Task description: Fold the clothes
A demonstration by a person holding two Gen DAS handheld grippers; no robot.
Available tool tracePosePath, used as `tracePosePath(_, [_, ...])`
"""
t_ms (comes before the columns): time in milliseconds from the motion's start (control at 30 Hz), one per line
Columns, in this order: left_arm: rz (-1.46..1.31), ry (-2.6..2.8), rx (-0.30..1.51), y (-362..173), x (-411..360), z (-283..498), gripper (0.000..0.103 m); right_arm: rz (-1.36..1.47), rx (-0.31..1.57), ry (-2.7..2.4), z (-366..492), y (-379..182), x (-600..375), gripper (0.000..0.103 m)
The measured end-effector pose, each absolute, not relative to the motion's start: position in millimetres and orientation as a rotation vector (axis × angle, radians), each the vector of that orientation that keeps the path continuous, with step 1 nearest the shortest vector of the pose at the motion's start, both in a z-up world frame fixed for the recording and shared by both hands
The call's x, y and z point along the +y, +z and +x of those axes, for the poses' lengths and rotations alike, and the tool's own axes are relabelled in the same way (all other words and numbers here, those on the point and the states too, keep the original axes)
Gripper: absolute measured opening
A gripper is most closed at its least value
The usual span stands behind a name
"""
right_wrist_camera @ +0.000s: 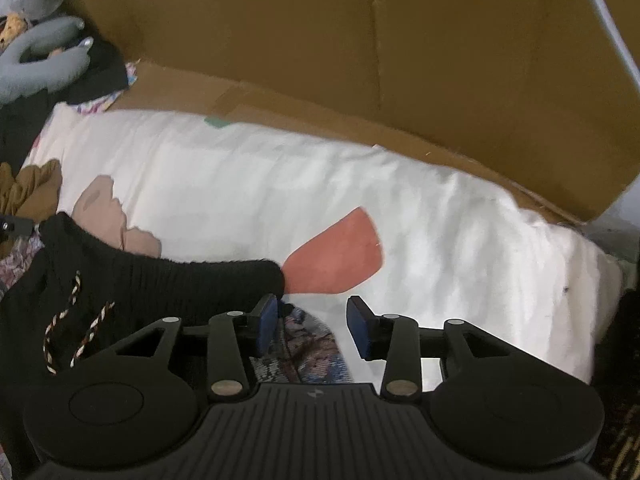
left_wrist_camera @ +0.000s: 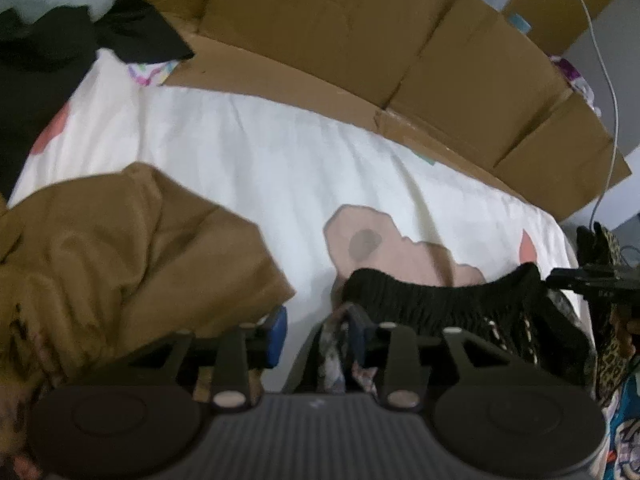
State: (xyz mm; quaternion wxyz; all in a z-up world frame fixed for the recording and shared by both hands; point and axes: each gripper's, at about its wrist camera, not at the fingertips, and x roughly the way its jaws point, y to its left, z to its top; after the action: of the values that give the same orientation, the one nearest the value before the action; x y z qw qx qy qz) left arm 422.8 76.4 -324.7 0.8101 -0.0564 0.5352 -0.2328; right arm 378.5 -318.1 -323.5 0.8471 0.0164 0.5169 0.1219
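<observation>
We look forward along both tools over a bed covered by a white sheet [left_wrist_camera: 256,168] printed with pink and coral patches. Our left gripper [left_wrist_camera: 316,332] sits low and level over the near edge of the bed, its blue-padded fingers [left_wrist_camera: 278,334] standing well apart with bare sheet showing in the gap between them. The right finger lies against the left end of a black knit garment [left_wrist_camera: 436,300], but we cannot tell whether any fabric is pinched. The garment's ribbed edge stretches rightward in a shallow sag toward the other tool, visible at the far right of the left wrist view.

Our right gripper [right_wrist_camera: 314,326] is also held low and roughly level, its jaws wide. The black knit, with braided cords [right_wrist_camera: 78,326] on its front, reaches from the left up to the outer side of the left finger [right_wrist_camera: 266,326] and touches it; nothing sits between the pads except a patterned cloth [right_wrist_camera: 308,352] lying below on the sheet.

A tan garment [left_wrist_camera: 132,248] is bunched to the left of the left tool. Flattened cardboard [left_wrist_camera: 360,40] stands along the far side of the bed, and a grey plush toy [right_wrist_camera: 38,60] rests on dark clothes in the far left corner.
</observation>
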Motion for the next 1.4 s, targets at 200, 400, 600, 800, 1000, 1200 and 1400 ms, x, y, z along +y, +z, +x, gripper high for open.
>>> tracePosePath(200, [-0.145,-0.574,1.198,-347,57,429,0.051,-0.025,1.139,0.286,383,-339,-304,0.064])
tracePosePath(400, [-0.055,-0.689,1.196,-358,35,416,0.066,-0.028,1.168,0.353,382,-347,-295,0.064])
tracePosePath(600, [-0.065,-0.684,1.211,-355,36,415,0.028,-0.119,1.184,0.455,371,-346,-272,0.023])
tracePosePath(800, [-0.066,-0.658,1.125,-333,35,411,0.016,-0.154,1.114,0.400,368,-324,-276,0.010])
tracePosePath(1000, [0.031,-0.672,0.987,-305,21,409,0.013,-0.215,0.998,0.297,372,-293,-280,0.009])
tracePosePath(1200, [0.051,-0.607,0.935,-304,13,429,0.012,-0.282,0.927,0.213,391,-286,-271,0.009])
tracePosePath(1400, [0.046,-0.560,0.935,-325,4,447,0.013,-0.284,0.942,0.156,417,-301,-268,0.009])
